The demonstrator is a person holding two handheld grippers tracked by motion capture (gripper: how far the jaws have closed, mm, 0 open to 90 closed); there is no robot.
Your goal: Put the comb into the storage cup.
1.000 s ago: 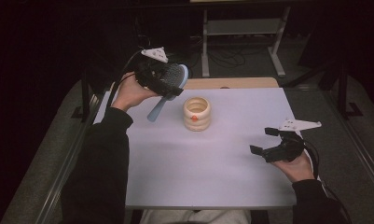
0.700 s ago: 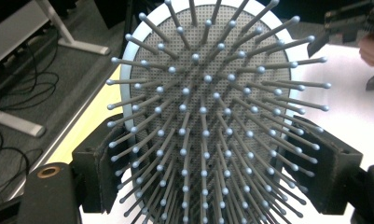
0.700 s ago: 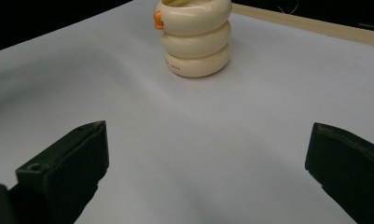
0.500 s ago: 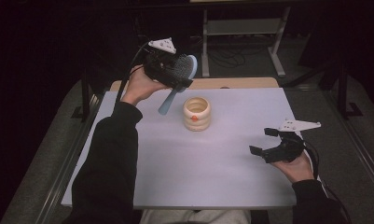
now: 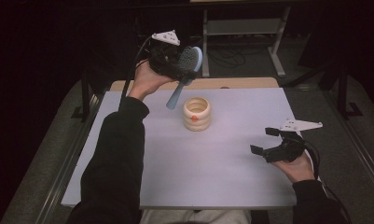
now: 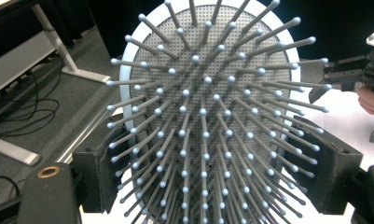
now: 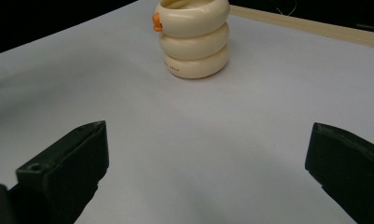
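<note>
A round hairbrush (image 5: 176,94) with a pale blue handle and grey bristles hangs in the air behind and left of a cream ringed cup (image 5: 197,113). My left gripper (image 5: 177,63) is shut on the brush's head, with the handle pointing down towards the table. In the left gripper view the bristled face (image 6: 208,107) sits between my two jaws. The cup has an orange mark on its side (image 7: 194,39) and stands upright mid-table. My right gripper (image 5: 264,141) rests low at the right of the white table (image 5: 212,172), open, with nothing between the jaws (image 7: 208,172).
A wooden strip (image 5: 240,83) runs along the table's far edge. Behind it stand a white desk frame (image 5: 250,28) and floor cables (image 6: 17,116). Metal rails (image 5: 72,154) flank the table's sides. The other hand's gripper (image 6: 348,77) shows beyond the brush.
My left hand has lifted the brush higher and carried it a little to the right, towards the far edge. The right gripper and the cup have stayed put.
</note>
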